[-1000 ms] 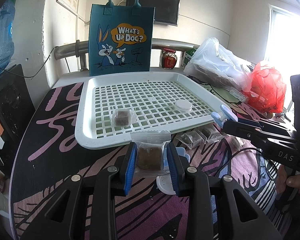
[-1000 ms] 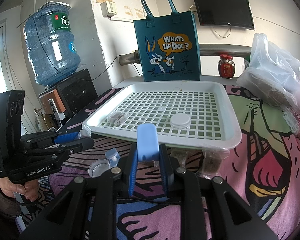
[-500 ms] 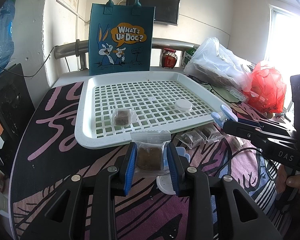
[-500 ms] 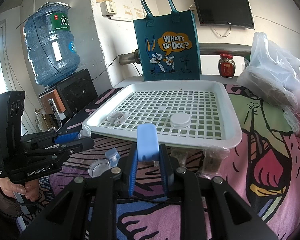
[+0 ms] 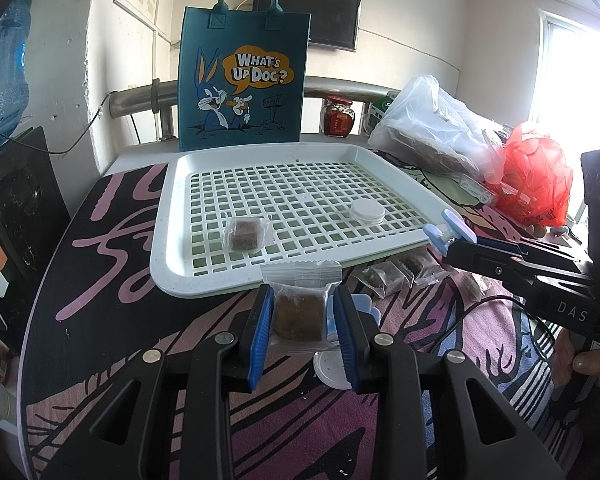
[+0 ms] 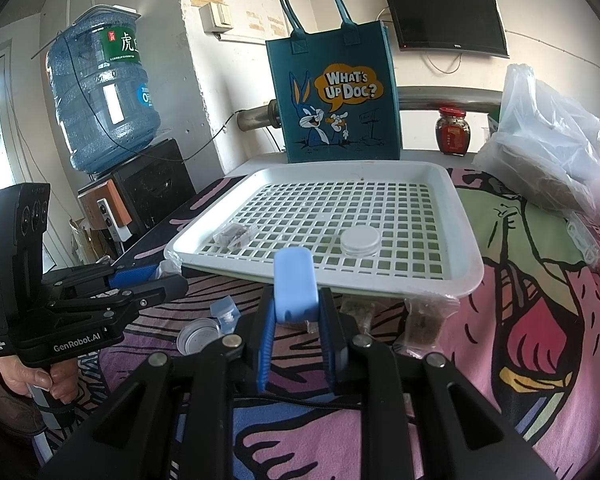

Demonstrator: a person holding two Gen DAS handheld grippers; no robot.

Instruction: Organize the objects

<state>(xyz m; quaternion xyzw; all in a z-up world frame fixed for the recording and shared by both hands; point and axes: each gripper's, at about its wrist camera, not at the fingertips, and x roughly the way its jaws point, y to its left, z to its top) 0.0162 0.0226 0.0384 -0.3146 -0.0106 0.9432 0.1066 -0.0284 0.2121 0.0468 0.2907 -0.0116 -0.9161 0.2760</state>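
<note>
My left gripper (image 5: 303,300) is shut on a clear packet with a brown block (image 5: 299,314), held just in front of the white grid tray (image 5: 168,240). In the tray lie another wrapped brown block (image 5: 244,234) and a white round lidded jar (image 5: 367,211). My right gripper (image 6: 296,296) is shut on a light-blue plastic piece (image 6: 294,284), which sticks up between its pads near the tray's front rim (image 6: 460,280). Each gripper shows in the other's view, the right gripper (image 5: 446,234) at the right and the left gripper (image 6: 168,278) at the left.
Loose brown packets (image 5: 384,276) (image 6: 424,320) lie by the tray's front edge. A clear lid (image 6: 198,334) and a small blue container (image 6: 226,310) sit on the patterned cloth. Behind the tray stands a teal tote bag (image 5: 244,80). Plastic bags (image 5: 432,136) and a red bag (image 5: 536,176) crowd the right.
</note>
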